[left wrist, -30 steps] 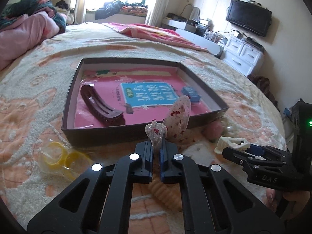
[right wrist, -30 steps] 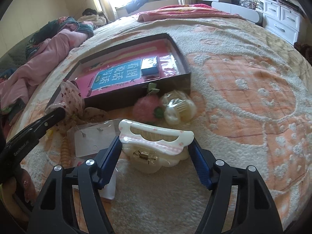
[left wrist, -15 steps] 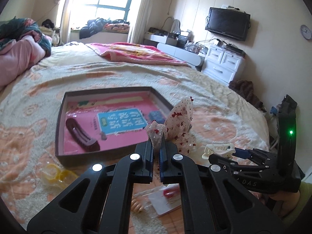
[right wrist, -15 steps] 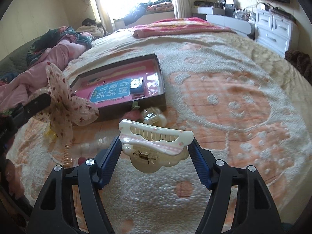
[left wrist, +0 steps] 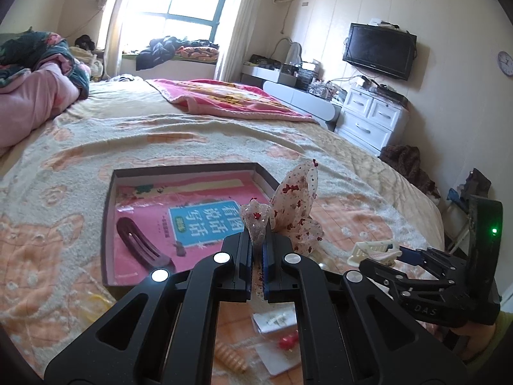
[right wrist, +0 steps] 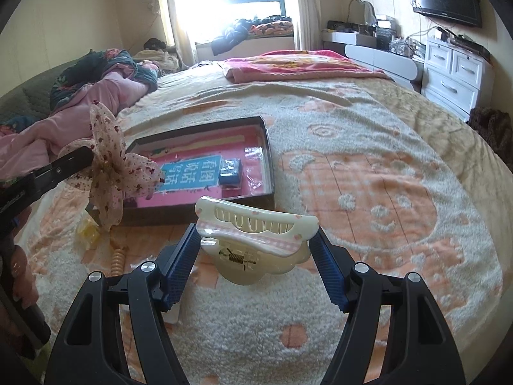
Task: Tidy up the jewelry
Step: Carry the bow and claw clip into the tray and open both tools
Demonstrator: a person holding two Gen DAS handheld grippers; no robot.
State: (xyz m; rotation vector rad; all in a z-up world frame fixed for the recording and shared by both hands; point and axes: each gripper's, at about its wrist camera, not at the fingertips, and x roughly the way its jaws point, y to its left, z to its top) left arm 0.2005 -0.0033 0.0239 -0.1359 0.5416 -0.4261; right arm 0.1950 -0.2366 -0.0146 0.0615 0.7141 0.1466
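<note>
The left tongs point(left wrist: 257, 255) are pinching the knot of a spotted fabric bow point(left wrist: 296, 207), holding it in the air just this side of the shallow box point(left wrist: 107, 224) on the bed point(right wrist: 368, 192). To their right, the right tongs point(right wrist: 256, 253) are gripping a cream hair claw point(right wrist: 256, 234) across its ends, also lifted, short of the box's near wall. Judging from this, each piece is best carried forward past the wall, lowered onto bare pink lining clear of the dark clip point(left wrist: 141, 245) and blue item point(right wrist: 230, 170), then released low.
</note>
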